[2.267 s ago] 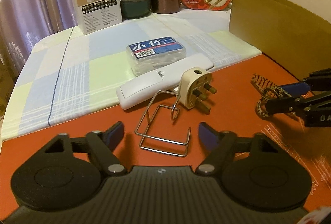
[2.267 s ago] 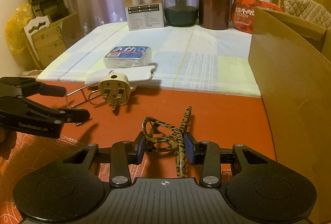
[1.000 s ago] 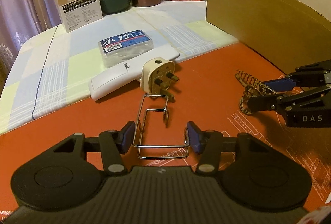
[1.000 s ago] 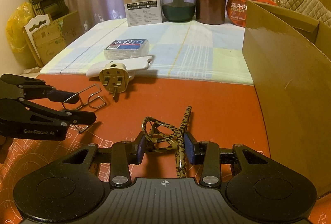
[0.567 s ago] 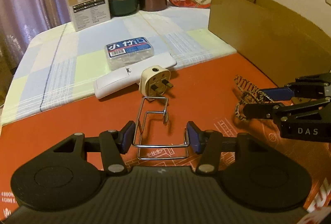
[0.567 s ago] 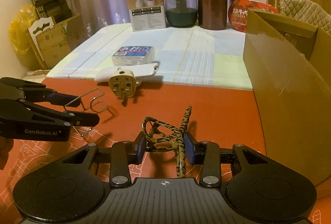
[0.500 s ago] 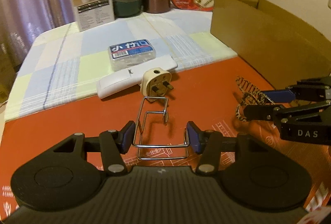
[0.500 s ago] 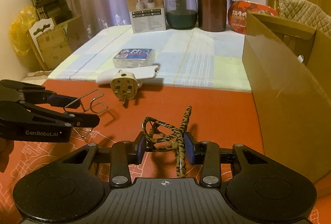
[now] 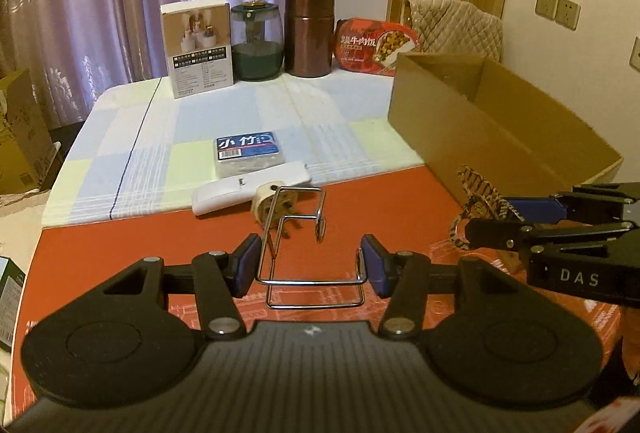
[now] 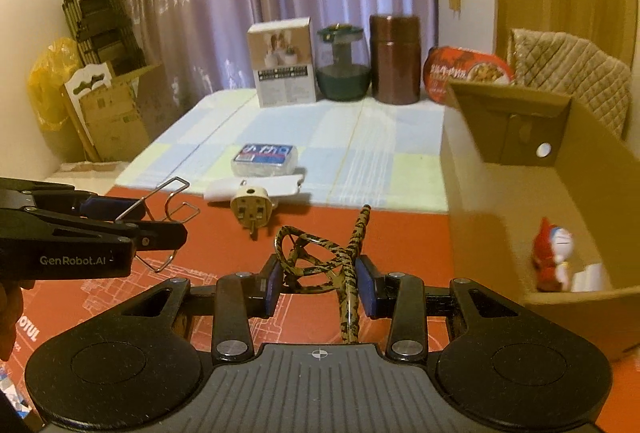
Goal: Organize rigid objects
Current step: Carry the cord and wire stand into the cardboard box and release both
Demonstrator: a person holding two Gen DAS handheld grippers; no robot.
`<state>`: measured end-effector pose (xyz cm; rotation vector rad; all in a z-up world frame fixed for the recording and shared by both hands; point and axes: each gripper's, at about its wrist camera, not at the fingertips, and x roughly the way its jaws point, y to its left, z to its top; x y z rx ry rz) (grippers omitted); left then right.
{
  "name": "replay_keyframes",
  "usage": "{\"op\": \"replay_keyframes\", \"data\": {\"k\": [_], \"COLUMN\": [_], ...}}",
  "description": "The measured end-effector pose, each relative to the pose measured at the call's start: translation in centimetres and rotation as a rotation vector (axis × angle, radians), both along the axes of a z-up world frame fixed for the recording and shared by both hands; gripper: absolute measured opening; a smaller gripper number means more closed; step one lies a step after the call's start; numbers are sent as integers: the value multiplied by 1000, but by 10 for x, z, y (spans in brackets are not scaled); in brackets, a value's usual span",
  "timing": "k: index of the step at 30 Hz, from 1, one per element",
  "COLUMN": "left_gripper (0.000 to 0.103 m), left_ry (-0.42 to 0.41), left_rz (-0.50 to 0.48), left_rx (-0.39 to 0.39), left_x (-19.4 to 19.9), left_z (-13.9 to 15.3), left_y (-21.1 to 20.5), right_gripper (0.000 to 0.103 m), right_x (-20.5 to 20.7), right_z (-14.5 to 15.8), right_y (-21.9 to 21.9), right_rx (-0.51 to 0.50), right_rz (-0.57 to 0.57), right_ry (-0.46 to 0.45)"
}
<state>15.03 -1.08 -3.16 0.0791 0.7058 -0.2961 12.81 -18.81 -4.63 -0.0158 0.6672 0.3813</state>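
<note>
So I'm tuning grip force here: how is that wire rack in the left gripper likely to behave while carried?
The wire rack is thin bent metal, so probably light and springy. The left gripper clamps only its near end, leaving most of it cantilevered forward, so it may pivot or slip. Smooth wire likely slides against the pads.

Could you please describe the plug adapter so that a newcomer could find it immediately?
Start at the red mat, at its far edge beside the checked tablecloth. The cream plastic plug adapter lies against a white flat remote-like bar; it alone has metal prongs.
</note>
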Motion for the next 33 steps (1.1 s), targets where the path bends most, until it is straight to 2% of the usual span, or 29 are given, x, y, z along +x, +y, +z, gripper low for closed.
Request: {"op": "replay_keyframes", "data": {"k": [9, 18, 26, 33], "left_gripper": [49, 49, 49, 49], "left_ry": [14, 7, -9, -26], "left_rz": [28, 25, -8, -98], "left_rx": [-28, -31, -50, -75], "left_x": [-36, -55, -55, -38], "left_z": [19, 34, 49, 64], "left_y": [-22, -37, -55, -98], "right_gripper": [36, 36, 36, 36], "right_x": [-36, -57, -64, -56], "right_z": [22, 37, 51, 70], "right_y": [-23, -40, -55, -91], "right_rx": [-10, -10, 0, -3], "right_rz": [-12, -23, -35, -98], "right_ry": [-17, -40, -69, -103]}}
